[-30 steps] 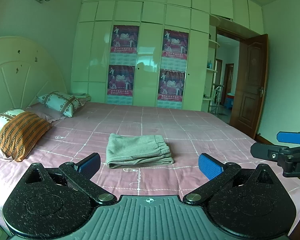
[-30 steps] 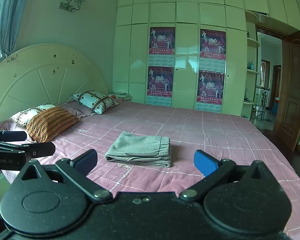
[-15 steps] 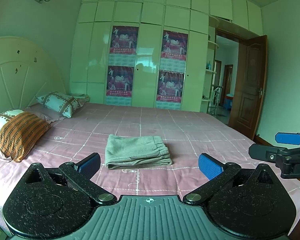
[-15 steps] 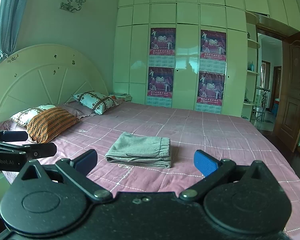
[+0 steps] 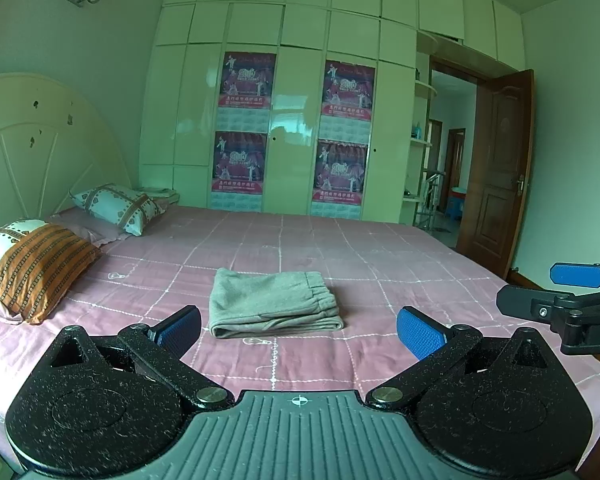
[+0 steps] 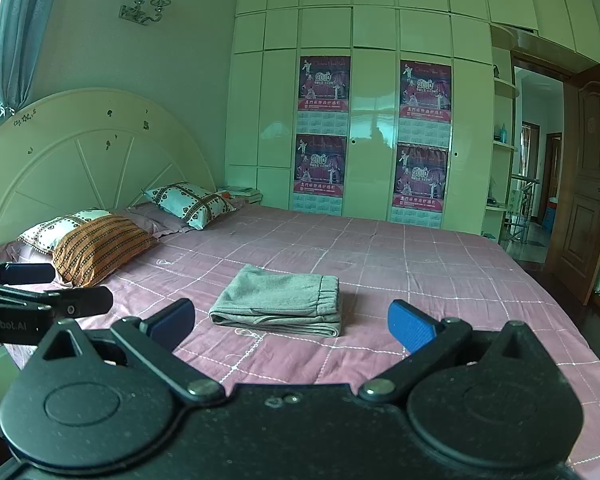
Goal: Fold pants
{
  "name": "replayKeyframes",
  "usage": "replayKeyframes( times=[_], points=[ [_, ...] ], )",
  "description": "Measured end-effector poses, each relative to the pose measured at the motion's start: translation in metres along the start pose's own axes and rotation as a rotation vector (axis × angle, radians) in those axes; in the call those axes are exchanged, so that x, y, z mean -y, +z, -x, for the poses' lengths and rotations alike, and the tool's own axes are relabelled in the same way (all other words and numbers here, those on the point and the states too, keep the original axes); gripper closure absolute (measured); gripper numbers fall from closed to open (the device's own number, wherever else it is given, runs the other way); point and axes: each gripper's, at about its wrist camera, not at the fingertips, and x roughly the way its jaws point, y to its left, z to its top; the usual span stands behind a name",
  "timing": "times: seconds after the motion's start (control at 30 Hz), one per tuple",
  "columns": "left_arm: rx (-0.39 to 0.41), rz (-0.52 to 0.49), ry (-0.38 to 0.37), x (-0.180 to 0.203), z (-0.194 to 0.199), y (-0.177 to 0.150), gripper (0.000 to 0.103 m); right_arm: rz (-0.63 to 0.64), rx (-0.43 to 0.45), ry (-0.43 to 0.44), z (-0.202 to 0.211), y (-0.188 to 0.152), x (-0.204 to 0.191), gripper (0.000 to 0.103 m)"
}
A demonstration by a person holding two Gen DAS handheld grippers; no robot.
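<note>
Grey pants (image 5: pixel 274 304) lie folded into a compact rectangle on the pink checked bed cover (image 5: pixel 380 264), waistband to the right. They also show in the right wrist view (image 6: pixel 280 300). My left gripper (image 5: pixel 300 330) is open and empty, held back from the pants near the bed's front edge. My right gripper (image 6: pixel 292 322) is open and empty, also short of the pants. The right gripper (image 5: pixel 568 292) shows at the right edge of the left wrist view, the left gripper (image 6: pixel 40 288) at the left edge of the right wrist view.
Patterned pillows (image 5: pixel 40 264) lie by the cream headboard (image 6: pixel 92 172) on the left. A wardrobe wall with posters (image 5: pixel 296 128) stands behind the bed. A brown door (image 5: pixel 496 184) stands open at the right.
Both grippers have drifted slightly; the pants sit a little lower and nearer centre in the left wrist view. The pants have not moved on the bed.
</note>
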Motion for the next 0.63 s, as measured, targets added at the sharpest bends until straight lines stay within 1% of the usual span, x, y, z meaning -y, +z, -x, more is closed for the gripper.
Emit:
replayKeyframes(
  times=[0.33,0.47,0.63],
  points=[
    [0.003,-0.004,-0.010,0.0011,-0.0008,0.0031,0.000,0.000,0.002,0.002,0.0009,0.0011,0.0010,0.006],
    [0.009,-0.024,-0.019,0.0007,-0.0021,0.0030,0.000,0.000,0.002,0.002,0.0008,0.0009,0.0007,0.006],
    [0.016,-0.015,-0.020,-0.0002,-0.0007,0.0016,0.000,0.001,0.003,0.000,0.0008,0.0009,0.0002,0.006]
  ],
)
